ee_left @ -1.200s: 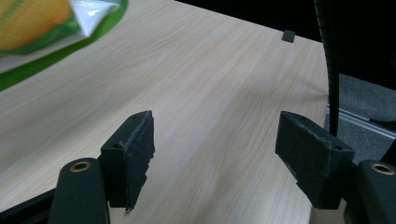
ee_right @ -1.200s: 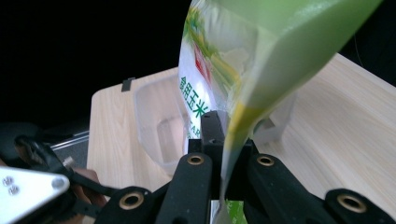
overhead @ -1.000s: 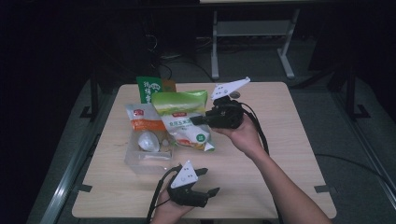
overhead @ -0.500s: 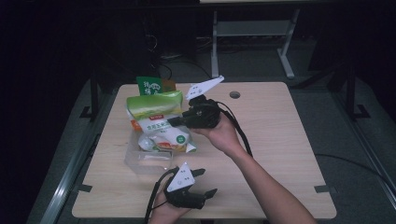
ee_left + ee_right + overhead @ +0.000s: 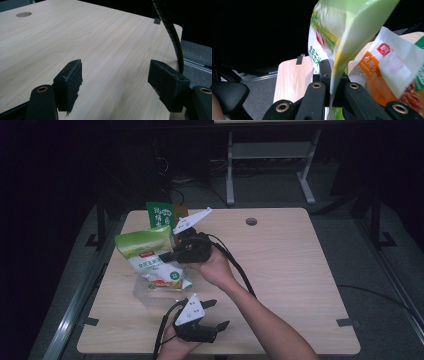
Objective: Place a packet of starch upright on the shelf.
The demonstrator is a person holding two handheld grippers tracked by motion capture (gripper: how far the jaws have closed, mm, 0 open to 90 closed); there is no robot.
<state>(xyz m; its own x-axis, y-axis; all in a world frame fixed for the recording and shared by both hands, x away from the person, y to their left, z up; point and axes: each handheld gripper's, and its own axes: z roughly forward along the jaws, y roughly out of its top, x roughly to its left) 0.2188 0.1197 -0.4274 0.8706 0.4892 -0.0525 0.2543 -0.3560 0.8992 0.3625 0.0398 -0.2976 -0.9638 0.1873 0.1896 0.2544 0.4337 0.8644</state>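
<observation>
My right gripper [image 5: 167, 256] is shut on the edge of a green and white snack bag [image 5: 147, 255], which hangs tilted above the left part of the wooden table [image 5: 290, 270]. In the right gripper view the jaws pinch the bag's seam [image 5: 332, 75], and the bag [image 5: 352, 22] rises over them. An orange and white packet [image 5: 374, 75] lies just beyond. My left gripper [image 5: 220, 314] rests near the table's front edge, open with nothing between its pads [image 5: 71, 80], pointing right over bare wood.
A clear plastic container [image 5: 145, 295] sits under the held bag. A dark green packet [image 5: 160, 214] stands at the back left edge. A round cable hole [image 5: 251, 221] is at the back. The right gripper's cable [image 5: 240, 270] trails along the forearm.
My right gripper has carried the green bag leftward across the table, so it now covers the packets and container. The left gripper has stayed put.
</observation>
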